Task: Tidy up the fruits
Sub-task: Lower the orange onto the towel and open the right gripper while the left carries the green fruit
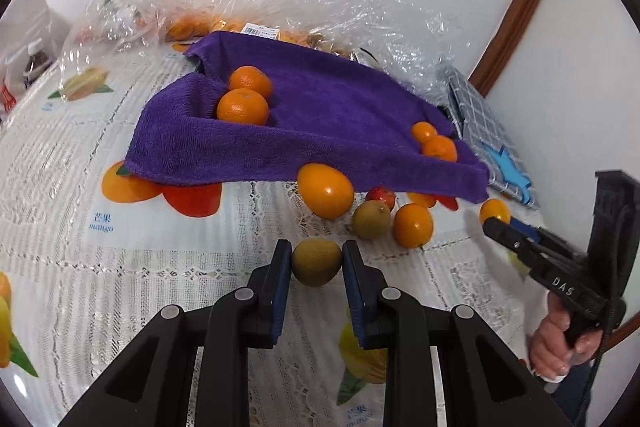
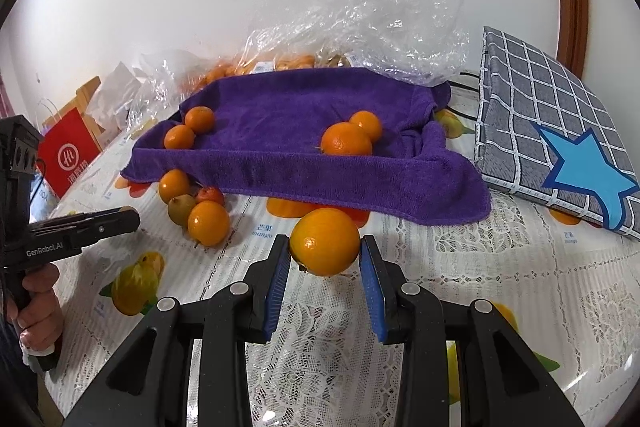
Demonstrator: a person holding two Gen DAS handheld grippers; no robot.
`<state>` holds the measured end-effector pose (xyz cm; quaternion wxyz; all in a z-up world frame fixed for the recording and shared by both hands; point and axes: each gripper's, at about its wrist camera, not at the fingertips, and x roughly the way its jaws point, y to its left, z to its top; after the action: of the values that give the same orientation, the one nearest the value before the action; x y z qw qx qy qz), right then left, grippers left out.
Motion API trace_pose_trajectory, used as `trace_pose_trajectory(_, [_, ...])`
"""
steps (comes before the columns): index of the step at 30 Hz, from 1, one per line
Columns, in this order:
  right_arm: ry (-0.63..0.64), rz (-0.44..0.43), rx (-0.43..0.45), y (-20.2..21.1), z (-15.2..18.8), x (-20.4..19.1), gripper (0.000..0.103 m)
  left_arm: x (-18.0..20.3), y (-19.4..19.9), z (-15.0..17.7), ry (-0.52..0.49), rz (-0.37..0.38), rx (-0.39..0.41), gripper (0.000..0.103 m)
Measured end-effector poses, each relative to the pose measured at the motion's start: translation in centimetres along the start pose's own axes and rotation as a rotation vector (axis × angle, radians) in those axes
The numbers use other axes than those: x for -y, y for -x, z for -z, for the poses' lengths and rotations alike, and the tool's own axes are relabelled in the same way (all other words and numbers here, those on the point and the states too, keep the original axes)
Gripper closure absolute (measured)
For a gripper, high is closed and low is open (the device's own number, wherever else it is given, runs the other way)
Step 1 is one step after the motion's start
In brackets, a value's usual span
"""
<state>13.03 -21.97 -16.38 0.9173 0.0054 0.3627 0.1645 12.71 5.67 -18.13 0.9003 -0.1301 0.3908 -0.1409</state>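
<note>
The left gripper is clamped on a small, dull green-brown oval fruit, both blue pads pressing its sides just above the white lace-patterned tablecloth printed with fruit pictures. The right gripper holds a round glossy orange citrus fruit the same way; its right pad appears to touch the peel, though the curve of the fruit makes that contact hard to confirm.

Both hands look to be in the carrying step: each fruit is picked and waiting for its place. The likely goal is the purple terry towel draped into a shallow tray shape at the middle of the table, where two pairs of small oranges already sit at opposite ends. The next move calls for lifting each fruit over the towel's raised front hem and setting it down beside its own kind without nudging the others.

Loose fruit still lies at the towel's front edge: another green-brown fruit, a small red fruit and several oranges. Crumpled clear plastic bags crowd the far edge, and a grey checked cushion with a blue star leans near the right corner.
</note>
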Motion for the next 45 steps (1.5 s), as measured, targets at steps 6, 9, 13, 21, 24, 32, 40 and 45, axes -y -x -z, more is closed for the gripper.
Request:
trace_pose_trajectory(6, [0.001,-0.013,0.024,0.4,0.0,-0.1,0.068,-0.6,1.4,-0.2,0.032,0.004,0.077,0.078])
trace_pose_trajectory(9, [-0.017,-0.034,0.048,1.0,-0.1,0.3,0.068,-0.6,1.9,-0.9,0.03,-0.031,0.109,0.078])
trace_pose_trajectory(13, [0.0,-0.034,0.071,2.5,-1.6,1.1,0.068,-0.2,3.5,-3.5,0.005,-0.044,0.177,0.078])
trace_pose_trajectory(21, [-0.032,-0.05,0.158,2.5,-8.8,3.6,0.068,0.5,1.9,-10.6,0.041,-0.087,0.246,0.078])
trace_pose_trajectory(24, [-0.055,-0.043,0.145,0.6,-11.7,4.5,0.068,0.4,0.3,-12.7,0.063,-0.091,0.26,0.078])
trace_pose_trajectory(32, [-0.098,-0.05,0.128,-5.0,-13.7,5.7,0.068,-2.9,-3.3,-11.8,0.122,-0.027,0.215,0.078])
trace_pose_trajectory(40, [-0.111,-0.019,0.056,-9.3,-12.5,6.7,0.068,-4.0,-4.2,-11.5,0.178,-0.015,0.21,0.078])
trace_pose_trajectory(45, [-0.145,0.008,0.023,-11.1,-12.1,7.5,0.068,-3.8,-4.3,-11.5,0.169,-0.016,0.217,0.078])
